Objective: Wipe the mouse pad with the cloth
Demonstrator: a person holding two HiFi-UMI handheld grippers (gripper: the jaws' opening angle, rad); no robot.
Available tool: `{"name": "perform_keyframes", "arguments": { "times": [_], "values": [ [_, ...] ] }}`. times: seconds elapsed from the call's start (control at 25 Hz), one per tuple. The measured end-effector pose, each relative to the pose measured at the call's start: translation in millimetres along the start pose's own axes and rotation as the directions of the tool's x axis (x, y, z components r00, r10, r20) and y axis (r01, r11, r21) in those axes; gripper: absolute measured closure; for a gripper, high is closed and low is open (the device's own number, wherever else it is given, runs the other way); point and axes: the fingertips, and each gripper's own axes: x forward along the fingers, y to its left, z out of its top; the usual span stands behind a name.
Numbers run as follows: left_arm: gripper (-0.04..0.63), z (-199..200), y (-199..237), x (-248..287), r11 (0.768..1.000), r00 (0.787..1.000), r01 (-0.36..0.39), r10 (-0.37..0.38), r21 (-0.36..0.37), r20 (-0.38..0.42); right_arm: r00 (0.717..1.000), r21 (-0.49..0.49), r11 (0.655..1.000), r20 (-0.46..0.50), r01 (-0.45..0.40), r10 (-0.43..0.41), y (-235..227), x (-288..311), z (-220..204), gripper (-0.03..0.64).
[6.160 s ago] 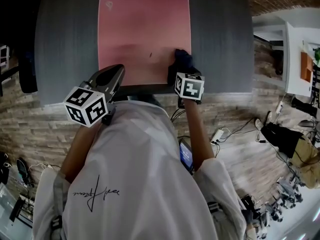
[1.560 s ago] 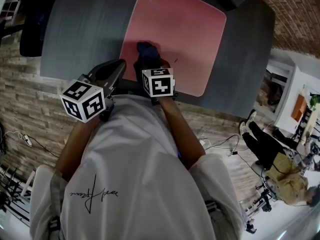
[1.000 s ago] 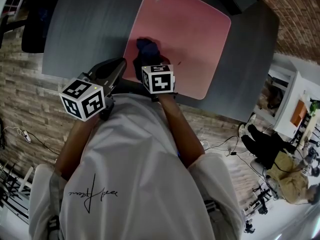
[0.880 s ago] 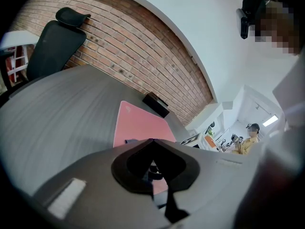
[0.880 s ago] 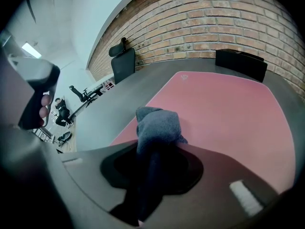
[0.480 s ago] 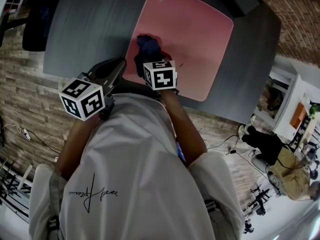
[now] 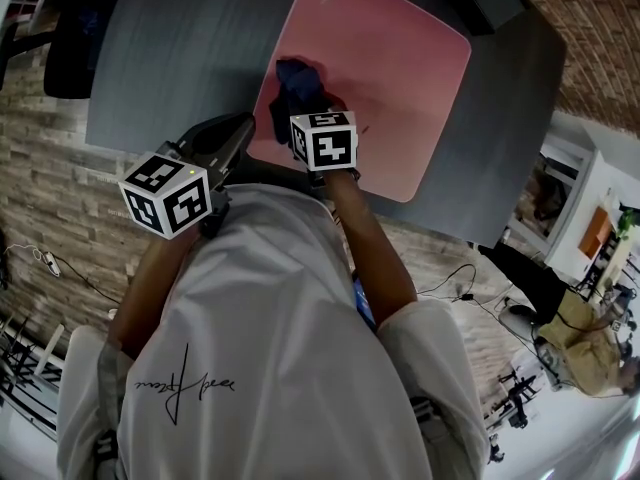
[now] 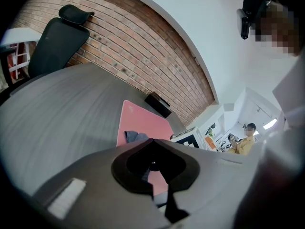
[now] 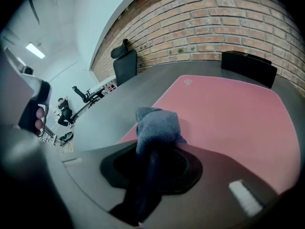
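A pink mouse pad (image 7: 390, 63) lies on the grey table (image 7: 170, 58). On the pad's left part, near its left edge, sits a bunched dark blue cloth (image 7: 298, 83). My right gripper (image 7: 302, 108) is shut on this cloth (image 9: 157, 122) and holds it down on the pad (image 9: 228, 113); its fingertips are hidden under the fabric. My left gripper (image 7: 232, 136) hovers at the table's near edge, just left of the pad's near-left corner, shut with nothing in it. In the left gripper view the pad (image 8: 143, 120) and the cloth (image 8: 135, 136) show beyond the closed jaws.
A black office chair (image 7: 70, 48) stands at the table's left side. A black box (image 9: 248, 66) rests on the table beyond the pad's far edge. A brick wall runs behind the table. People stand in the room's background (image 8: 245, 140). Cables lie on the floor (image 7: 450, 283).
My right gripper has pushed the cloth from the pad's near right corner to its left side, then away from me along the left part. The left gripper has stayed put.
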Motion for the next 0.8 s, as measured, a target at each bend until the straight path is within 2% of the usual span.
{"name": "perform_keyframes", "arguments": {
  "times": [0.8],
  "values": [
    [0.594,6.6,10.0,0.6,1.000,1.000,-0.013,0.013,-0.014,0.007,1.000,0.001,1.000,0.016,0.000,0.000,-8.8,7.5,14.7,0.520]
  ]
}}
